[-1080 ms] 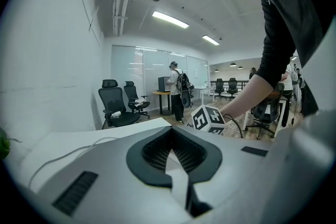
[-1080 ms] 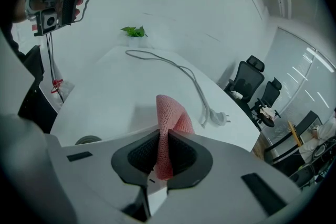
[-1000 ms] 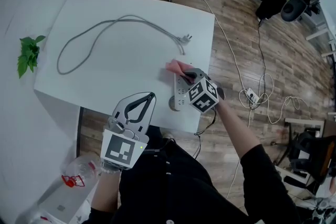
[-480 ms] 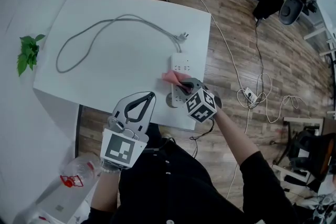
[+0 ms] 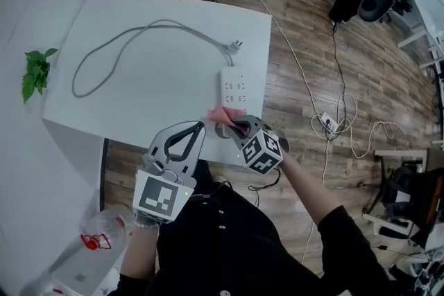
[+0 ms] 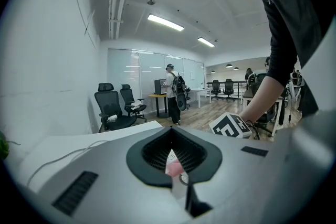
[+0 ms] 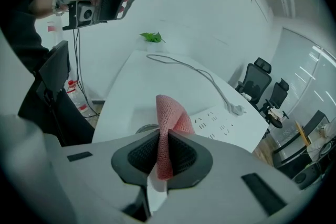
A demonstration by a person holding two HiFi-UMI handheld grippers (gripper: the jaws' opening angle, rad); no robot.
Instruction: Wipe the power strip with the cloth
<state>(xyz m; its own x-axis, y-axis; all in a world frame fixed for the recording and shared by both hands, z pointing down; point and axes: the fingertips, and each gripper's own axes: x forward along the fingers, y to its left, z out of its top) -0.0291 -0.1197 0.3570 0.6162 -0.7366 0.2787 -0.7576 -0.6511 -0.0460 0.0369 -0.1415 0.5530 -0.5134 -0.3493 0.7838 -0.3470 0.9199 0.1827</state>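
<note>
A pink cloth (image 5: 220,114) is pinched in the closed jaws of the right gripper (image 5: 233,124), at the near end of the white power strip (image 5: 234,88) laid flat on the table (image 5: 139,100). The left gripper (image 5: 199,127) is held by the table's near edge, jaws together and empty.

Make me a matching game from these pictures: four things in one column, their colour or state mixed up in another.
1 cloth
2 power strip
3 plant
4 left gripper

A green, beside the table
B shut, empty
C pink, pinched by the right gripper
D white, flat on the table

Pairs: 1-C, 2-D, 3-A, 4-B
</note>
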